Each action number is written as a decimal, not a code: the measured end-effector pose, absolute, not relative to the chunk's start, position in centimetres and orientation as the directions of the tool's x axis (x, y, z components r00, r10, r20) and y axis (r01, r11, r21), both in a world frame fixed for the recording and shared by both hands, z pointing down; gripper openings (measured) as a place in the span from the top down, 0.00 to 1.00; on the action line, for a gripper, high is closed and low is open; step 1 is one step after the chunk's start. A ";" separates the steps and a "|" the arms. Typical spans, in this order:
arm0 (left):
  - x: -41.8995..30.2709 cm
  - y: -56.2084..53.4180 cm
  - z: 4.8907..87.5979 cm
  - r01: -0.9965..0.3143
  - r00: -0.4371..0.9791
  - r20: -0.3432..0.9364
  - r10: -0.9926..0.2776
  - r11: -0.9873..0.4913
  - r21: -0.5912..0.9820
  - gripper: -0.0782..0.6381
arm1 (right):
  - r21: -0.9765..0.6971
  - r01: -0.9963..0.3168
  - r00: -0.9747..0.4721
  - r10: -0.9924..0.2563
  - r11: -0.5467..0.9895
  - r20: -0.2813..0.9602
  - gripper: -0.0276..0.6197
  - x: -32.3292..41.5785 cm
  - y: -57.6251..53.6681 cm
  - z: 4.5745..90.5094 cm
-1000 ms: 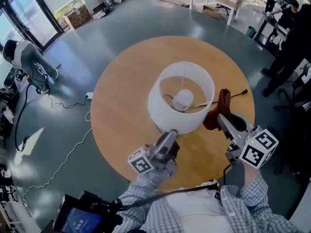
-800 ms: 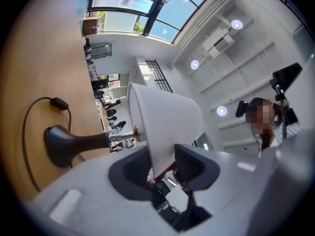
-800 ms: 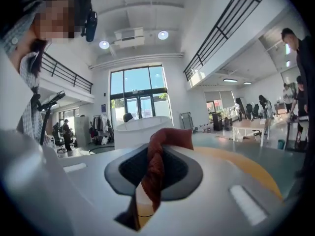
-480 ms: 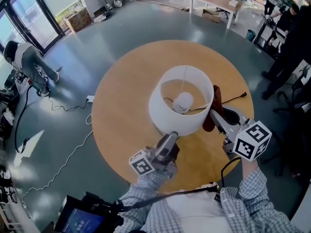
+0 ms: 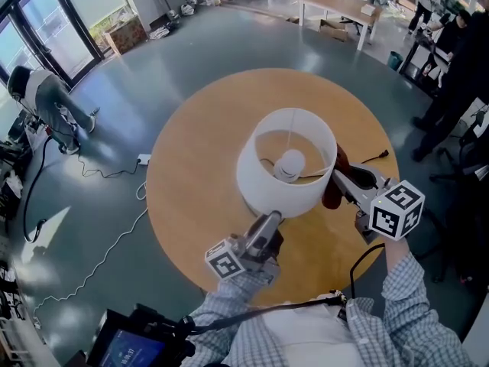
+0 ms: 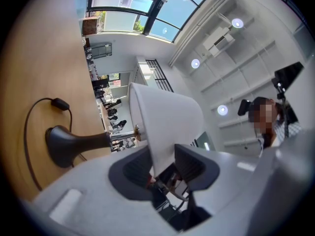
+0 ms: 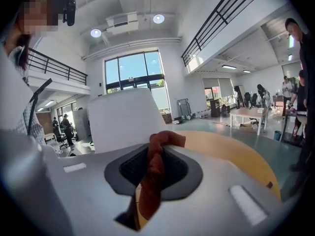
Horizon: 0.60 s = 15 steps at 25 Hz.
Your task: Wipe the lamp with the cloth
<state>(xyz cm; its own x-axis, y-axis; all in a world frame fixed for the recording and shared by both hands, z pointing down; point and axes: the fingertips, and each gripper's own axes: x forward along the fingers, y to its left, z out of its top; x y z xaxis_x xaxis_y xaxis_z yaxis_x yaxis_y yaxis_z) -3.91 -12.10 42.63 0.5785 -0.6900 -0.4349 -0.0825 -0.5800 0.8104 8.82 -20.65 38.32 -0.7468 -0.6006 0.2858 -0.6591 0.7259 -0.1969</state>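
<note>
left gripper [image 5: 270, 221]: tilted up, clamped on lampshade [image 5: 267, 191] rim | right gripper [image 5: 341, 179]: angled slightly down, pinching brown cloth [image 5: 331, 196] at lampshade's side

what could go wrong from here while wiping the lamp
The left gripper pinches the lampshade by its thin lower rim; a sideways push from the cloth could dent it or tip it over. The right gripper holds only a narrow fold of cloth, which might slip out. The cord lies close by and could snag.
</note>
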 end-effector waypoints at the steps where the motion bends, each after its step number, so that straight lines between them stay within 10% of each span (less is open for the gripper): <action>1: -4.0 -12.1 42.7 -0.084 0.580 -0.433 -0.690 -0.580 0.810 0.69 | -0.185 -0.657 -0.748 -0.600 0.731 0.283 0.87 8.8 -21.2 37.8; 15: -3.9 -12.1 42.6 -0.082 0.567 -0.440 -0.696 -0.580 0.811 0.69 | -0.075 -0.593 -0.791 -0.564 0.801 0.237 0.87 6.7 -25.7 32.5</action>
